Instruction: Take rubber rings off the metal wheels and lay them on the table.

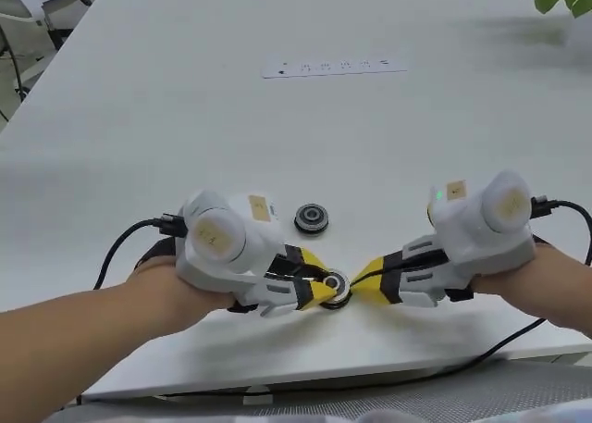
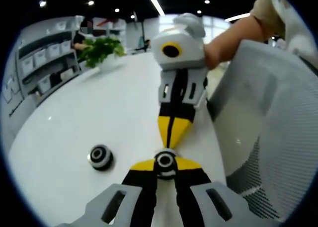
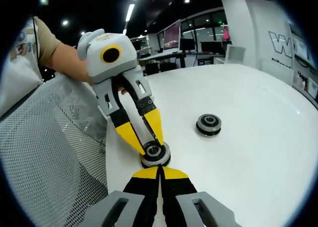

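1. Your left gripper [image 1: 326, 280] points inward to the right. Its two yellow-tipped jaws are spread and clamped on either side of a metal wheel [image 1: 335, 287].
2. Your right gripper [image 1: 357, 277] points inward to the left and meets the left one tip to tip. Its jaws are pressed together with no gap showing, and the tips touch the wheel's rim. Whether they pinch anything cannot be told.
3. Your left hand [image 1: 171, 284] wraps the left gripper's body from behind, with the bare forearm [image 1: 65, 340] running in from the lower left.
4. Your right hand [image 1: 532, 275] holds the right gripper's body, its arm coming in from the right edge.
5. Both grippers sit low and roughly level with each other.
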A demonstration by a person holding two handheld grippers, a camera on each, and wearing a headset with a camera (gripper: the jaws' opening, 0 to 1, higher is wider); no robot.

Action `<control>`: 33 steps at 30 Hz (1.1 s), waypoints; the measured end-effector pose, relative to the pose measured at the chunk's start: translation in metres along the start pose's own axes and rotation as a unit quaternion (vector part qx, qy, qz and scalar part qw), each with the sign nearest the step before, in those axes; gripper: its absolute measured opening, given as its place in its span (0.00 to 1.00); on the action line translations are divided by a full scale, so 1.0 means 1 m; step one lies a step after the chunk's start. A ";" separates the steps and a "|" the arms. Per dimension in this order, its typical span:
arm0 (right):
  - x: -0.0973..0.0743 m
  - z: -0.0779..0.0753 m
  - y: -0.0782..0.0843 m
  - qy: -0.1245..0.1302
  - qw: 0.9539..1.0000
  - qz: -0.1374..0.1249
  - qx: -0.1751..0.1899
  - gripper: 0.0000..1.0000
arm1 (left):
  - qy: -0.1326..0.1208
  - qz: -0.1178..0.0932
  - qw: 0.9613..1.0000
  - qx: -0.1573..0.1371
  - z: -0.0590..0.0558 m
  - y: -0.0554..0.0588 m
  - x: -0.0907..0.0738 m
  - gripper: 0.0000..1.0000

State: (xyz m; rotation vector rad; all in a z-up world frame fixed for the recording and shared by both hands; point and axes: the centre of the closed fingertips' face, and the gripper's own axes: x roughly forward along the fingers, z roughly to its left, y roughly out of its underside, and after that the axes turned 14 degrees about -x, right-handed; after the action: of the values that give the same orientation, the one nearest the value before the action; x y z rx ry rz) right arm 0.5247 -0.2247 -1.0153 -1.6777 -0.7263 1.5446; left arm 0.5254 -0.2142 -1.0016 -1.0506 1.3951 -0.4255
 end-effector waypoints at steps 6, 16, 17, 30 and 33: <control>0.000 0.000 -0.001 0.000 1.000 -0.004 0.015 0.00 | 0.000 0.000 1.000 0.000 0.000 0.000 0.000 0.13; -0.001 0.002 -0.003 0.001 0.999 -0.015 0.046 0.00 | -0.002 0.002 1.000 -0.009 0.001 0.001 0.000 0.13; -0.002 0.002 -0.003 0.002 0.999 -0.016 0.049 0.00 | -0.004 0.002 1.000 -0.009 0.001 0.001 0.000 0.13; -0.006 -0.001 -0.007 0.004 0.995 -0.041 0.088 0.00 | -0.005 0.002 1.000 -0.003 0.001 0.000 0.001 0.13; -0.005 0.000 -0.009 0.004 0.994 -0.046 0.095 0.00 | -0.006 0.002 1.000 -0.001 0.001 0.000 0.001 0.13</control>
State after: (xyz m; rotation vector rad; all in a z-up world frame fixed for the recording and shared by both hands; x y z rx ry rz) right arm 0.5251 -0.2236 -1.0045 -1.4897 -0.6223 1.4915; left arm 0.5266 -0.2144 -1.0020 -1.0500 1.3861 -0.4146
